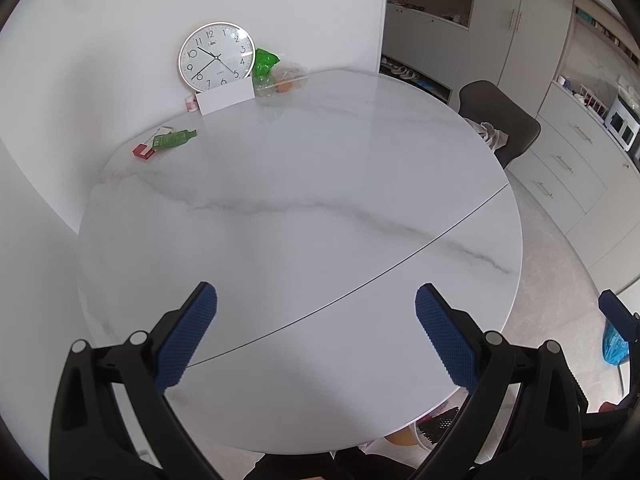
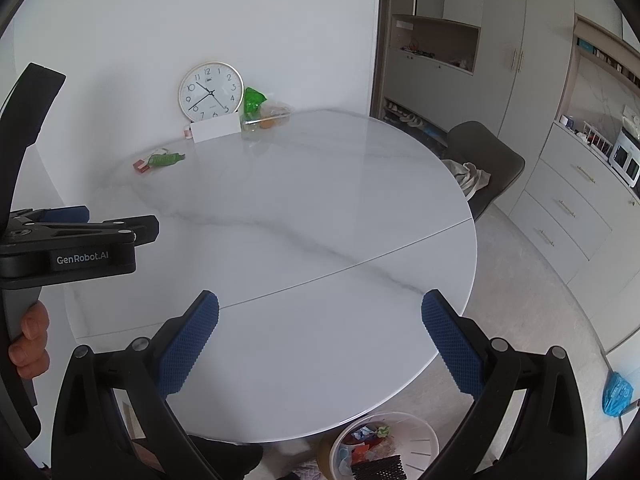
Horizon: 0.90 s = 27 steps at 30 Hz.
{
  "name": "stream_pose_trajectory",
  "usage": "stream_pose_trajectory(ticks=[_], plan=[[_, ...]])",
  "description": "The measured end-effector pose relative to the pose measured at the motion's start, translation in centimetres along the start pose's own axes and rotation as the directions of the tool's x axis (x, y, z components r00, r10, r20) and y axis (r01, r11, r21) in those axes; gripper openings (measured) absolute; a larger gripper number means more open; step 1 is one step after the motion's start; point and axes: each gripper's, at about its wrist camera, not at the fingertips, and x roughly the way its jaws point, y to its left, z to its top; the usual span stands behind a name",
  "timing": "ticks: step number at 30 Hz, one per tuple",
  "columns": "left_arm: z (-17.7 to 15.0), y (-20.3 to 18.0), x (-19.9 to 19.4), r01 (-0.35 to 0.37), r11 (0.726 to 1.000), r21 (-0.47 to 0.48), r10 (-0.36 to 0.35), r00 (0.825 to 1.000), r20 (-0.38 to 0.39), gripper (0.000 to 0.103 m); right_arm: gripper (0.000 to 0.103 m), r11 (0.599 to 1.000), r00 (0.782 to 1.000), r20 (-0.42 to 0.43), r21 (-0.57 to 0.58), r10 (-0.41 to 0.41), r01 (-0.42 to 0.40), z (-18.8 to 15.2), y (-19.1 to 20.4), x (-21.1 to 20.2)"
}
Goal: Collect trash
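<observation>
Hovering over near edge of round marble table (image 1: 304,184), left gripper (image 1: 316,304) has blue pads spread wide, nothing between them. Right gripper (image 2: 320,312) likewise wide open and empty, above the table's near-right part. Left gripper body, labelled GenRobot.AI, shows at left edge of right wrist view, with fingers of a hand (image 2: 30,340) wrapped on its handle.

Trash on table: green wrapper (image 1: 174,139) at far left, just beside a small red box (image 1: 143,151), touching or overlapping, can't tell. Well apart from both grippers.

Waste bin (image 2: 384,444) on floor below the table's near edge, white rim, holds crumpled wrappers and scraps.

Back of table against wall: clock (image 1: 216,56) leaning upright, white card (image 1: 226,97) in front of it, green bag (image 1: 264,62) and clear bag with something orange (image 1: 286,80) to its right.

Dark chair (image 1: 500,120) at the far right side with cloth on seat. Blue bag (image 2: 618,394) on floor at right.
</observation>
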Motion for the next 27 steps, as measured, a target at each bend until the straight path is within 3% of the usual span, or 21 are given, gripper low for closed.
stream_pose_trajectory(ticks=[19,27], plan=[[0.2,0.4,1.9,0.05,0.999,0.0,-0.05,0.998,-0.036,0.095,0.101,1.0,1.0,-0.012,0.007,-0.006,0.006,-0.1,0.0,0.5],[0.2,0.8,2.9,0.024,1.0,-0.005,-0.024,0.999,-0.028,0.095,0.101,1.0,1.0,-0.023,0.008,-0.005,0.005,-0.2,0.2,1.0]])
